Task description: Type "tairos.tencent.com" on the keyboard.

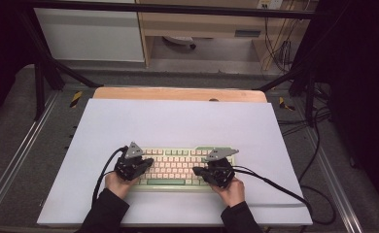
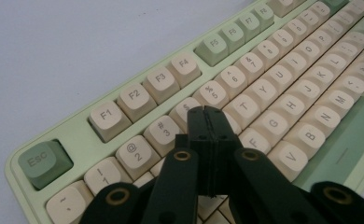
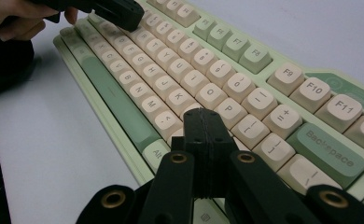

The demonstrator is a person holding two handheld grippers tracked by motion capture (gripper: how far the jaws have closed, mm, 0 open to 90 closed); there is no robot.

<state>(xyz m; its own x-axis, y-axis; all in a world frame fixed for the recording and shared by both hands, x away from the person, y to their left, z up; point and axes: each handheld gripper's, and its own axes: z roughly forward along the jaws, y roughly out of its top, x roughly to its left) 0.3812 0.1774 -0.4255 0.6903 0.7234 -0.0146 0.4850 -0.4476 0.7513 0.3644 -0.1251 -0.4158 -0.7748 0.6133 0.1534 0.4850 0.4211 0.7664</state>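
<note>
near the front edge of the white mat, centred between the person's two hands, lies the pale green keyboard with cream keycaps, its long side running left to right and its spacebar row nearest the person. the left gripper hangs over the keyboard's left end with its jaws pressed together on nothing; in the left gripper view the joined tip sits just above the number and upper letter rows, near the 4 key, though whether it actually touches a cap i cannot tell. the right gripper is likewise shut and empty, and in the right gripper view its tip hovers over the right-hand letter area, close to the p key and short of the green backspace key. no keycap looks pressed down, tilted or pulled off, and the esc key and the function row stand level and complete. judging from this, the work seems to be pressing keys with closed jaw tips, and it looks to be at or near its start: both tips are lined up above the keys, but no press is plainly under way. what remains is lowering each tip squarely onto a single cap without catching its neighbours.
</note>
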